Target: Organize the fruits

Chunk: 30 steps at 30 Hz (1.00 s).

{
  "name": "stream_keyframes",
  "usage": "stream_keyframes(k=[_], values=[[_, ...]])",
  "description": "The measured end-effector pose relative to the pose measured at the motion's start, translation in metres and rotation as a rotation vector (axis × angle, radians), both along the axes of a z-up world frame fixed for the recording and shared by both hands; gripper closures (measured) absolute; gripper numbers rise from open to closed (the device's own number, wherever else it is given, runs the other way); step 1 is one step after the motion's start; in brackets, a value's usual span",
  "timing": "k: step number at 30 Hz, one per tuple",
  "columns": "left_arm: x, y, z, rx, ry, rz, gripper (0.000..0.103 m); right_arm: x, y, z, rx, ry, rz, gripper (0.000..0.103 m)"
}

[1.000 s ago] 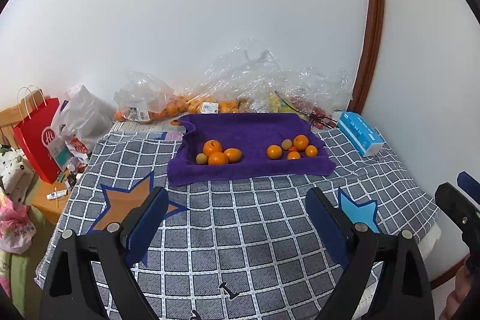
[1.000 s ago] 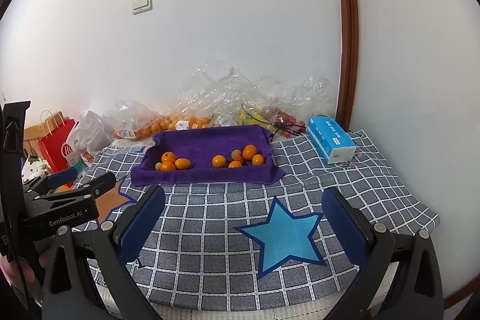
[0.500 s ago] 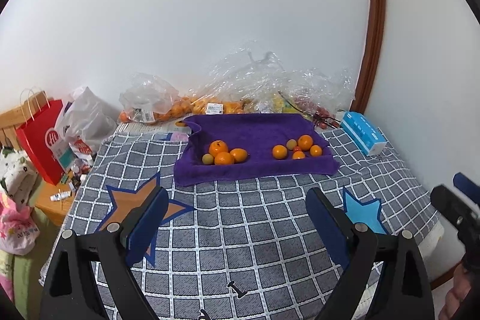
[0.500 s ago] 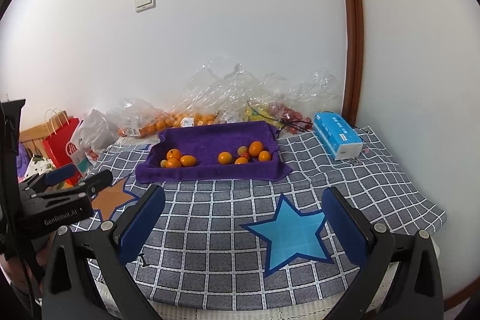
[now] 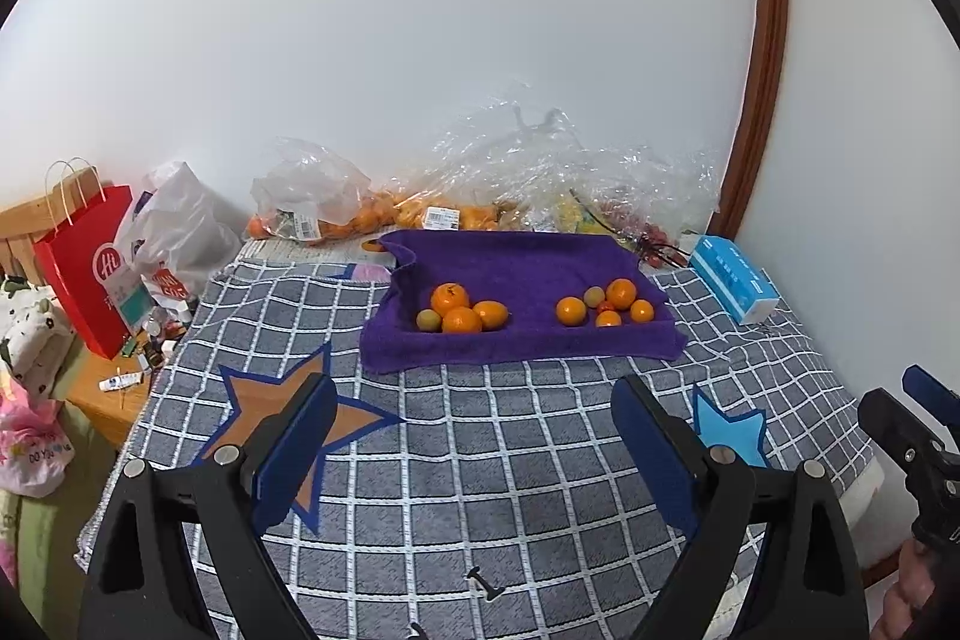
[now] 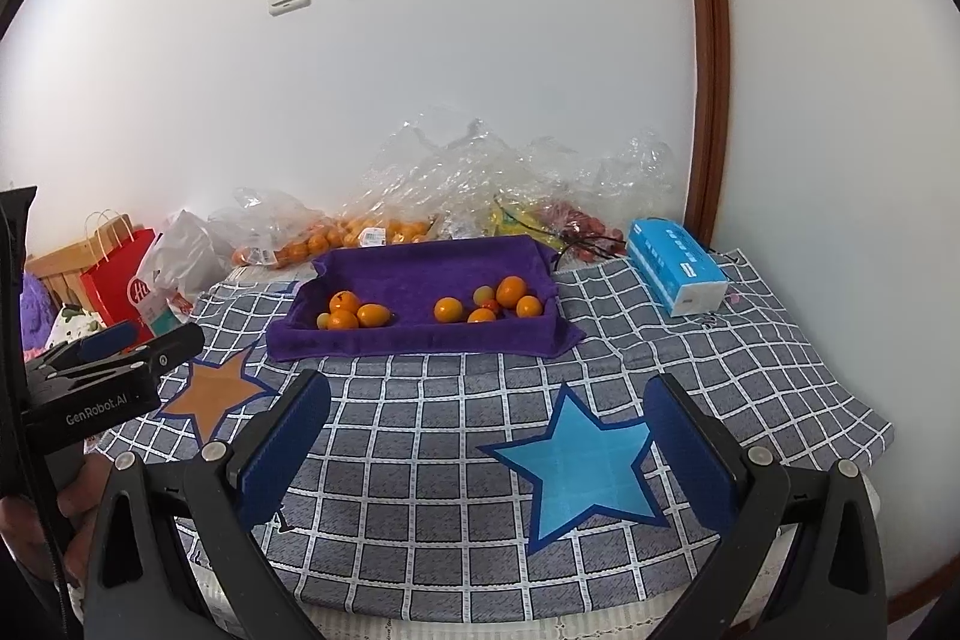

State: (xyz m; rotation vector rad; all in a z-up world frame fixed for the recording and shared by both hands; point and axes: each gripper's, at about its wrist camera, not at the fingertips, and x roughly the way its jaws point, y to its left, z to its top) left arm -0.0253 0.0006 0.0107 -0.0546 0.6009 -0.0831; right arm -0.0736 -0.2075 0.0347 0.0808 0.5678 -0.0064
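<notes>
A purple towel (image 5: 516, 268) (image 6: 420, 274) lies at the far side of a checked tablecloth (image 5: 480, 460). On it sit two clusters of small orange fruits: a left group (image 5: 459, 313) (image 6: 354, 313) and a right group (image 5: 606, 304) (image 6: 489, 301), each with a greenish one. My left gripper (image 5: 474, 418) is open and empty, well short of the towel. My right gripper (image 6: 489, 412) is open and empty, also short of the towel. The left gripper also shows at the left of the right wrist view (image 6: 114, 370).
Clear plastic bags with oranges (image 5: 372, 214) and other fruit (image 6: 540, 214) line the wall behind the towel. A blue tissue box (image 5: 732, 280) (image 6: 675, 268) lies at the right. A red paper bag (image 5: 90, 268) and clutter stand off the table's left edge.
Both grippers have drawn back and risen slightly, so the towel and fruits look a little farther away. Both stay open and empty.
</notes>
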Motion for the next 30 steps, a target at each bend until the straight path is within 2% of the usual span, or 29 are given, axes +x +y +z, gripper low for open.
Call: stream_keyframes(k=[6, 30], values=[[-0.002, 0.009, 0.003, -0.009, -0.010, 0.022, 0.010, 0.003, 0.010, -0.002, -0.007, -0.005, 0.035, 0.001], [0.006, 0.012, 0.004, -0.014, -0.021, 0.037, 0.010, 0.025, 0.015, -0.008, -0.002, 0.016, 0.053, 0.001]])
